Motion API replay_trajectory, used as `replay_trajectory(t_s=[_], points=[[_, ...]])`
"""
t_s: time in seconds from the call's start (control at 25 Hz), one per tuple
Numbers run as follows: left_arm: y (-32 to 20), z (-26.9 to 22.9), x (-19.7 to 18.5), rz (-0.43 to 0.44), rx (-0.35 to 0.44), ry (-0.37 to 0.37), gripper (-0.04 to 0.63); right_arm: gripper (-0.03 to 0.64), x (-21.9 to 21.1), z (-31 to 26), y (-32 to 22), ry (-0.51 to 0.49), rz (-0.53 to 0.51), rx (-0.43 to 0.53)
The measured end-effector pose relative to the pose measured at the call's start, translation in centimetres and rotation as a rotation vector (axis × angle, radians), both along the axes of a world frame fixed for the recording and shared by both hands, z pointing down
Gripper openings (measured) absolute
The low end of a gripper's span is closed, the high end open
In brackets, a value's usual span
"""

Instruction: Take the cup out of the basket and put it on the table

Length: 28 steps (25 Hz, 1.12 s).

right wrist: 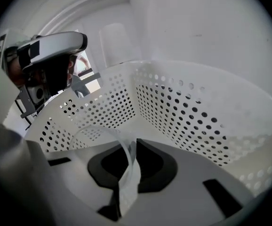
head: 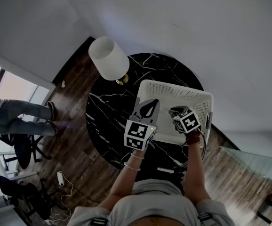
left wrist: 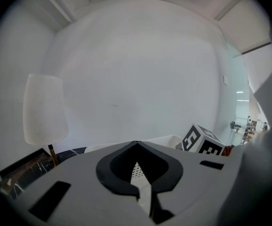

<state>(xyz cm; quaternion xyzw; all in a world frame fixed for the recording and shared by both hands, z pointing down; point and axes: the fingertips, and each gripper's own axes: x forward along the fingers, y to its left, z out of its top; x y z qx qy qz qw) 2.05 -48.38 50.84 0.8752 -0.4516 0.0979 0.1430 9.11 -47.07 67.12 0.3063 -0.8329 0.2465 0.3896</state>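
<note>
A white perforated basket [head: 173,84] stands on the right side of a round black marble table [head: 108,121]. My right gripper [head: 176,111] reaches down inside it. In the right gripper view the jaws [right wrist: 132,142] are shut on the thin wall of a clear plastic cup [right wrist: 126,173], whose rim curves off to the left above the basket floor, with the holed walls [right wrist: 183,112] close around it. My left gripper [head: 151,102] hovers at the basket's near left rim, jaws [left wrist: 136,145] shut with nothing between them.
A white-shaded lamp [head: 108,58] [left wrist: 44,109] stands at the table's far left edge. The right gripper's marker cube [left wrist: 202,142] shows to the right in the left gripper view. A person's legs [head: 18,117] are at the left on the wood floor, and a glass table [head: 253,159] at the lower right.
</note>
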Motion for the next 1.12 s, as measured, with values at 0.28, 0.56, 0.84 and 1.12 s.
replay_trajectory(t_s=[0.28, 0.56, 0.84, 1.12], points=[[0.5, -0.8, -0.2, -0.005, 0.015, -0.003, 0.005, 0.031, -0.4, -1.9, -0.5, -0.062, 0.043, 0.036], [0.9, -1.4, -0.2, -0.009, 0.029, -0.007, 0.005, 0.031, -0.9, -3.9, -0.9, -0.117, 0.07, 0.081], [1.7, -2.0, -0.1, -0.011, 0.043, -0.007, 0.005, 0.031, -1.4, -6.2, -0.5, -0.161, 0.096, 0.124], [2.5, -2.6, -0.3, -0.018, 0.055, -0.011, 0.005, 0.031, -0.9, -8.0, -0.1, -0.191, 0.116, 0.176]])
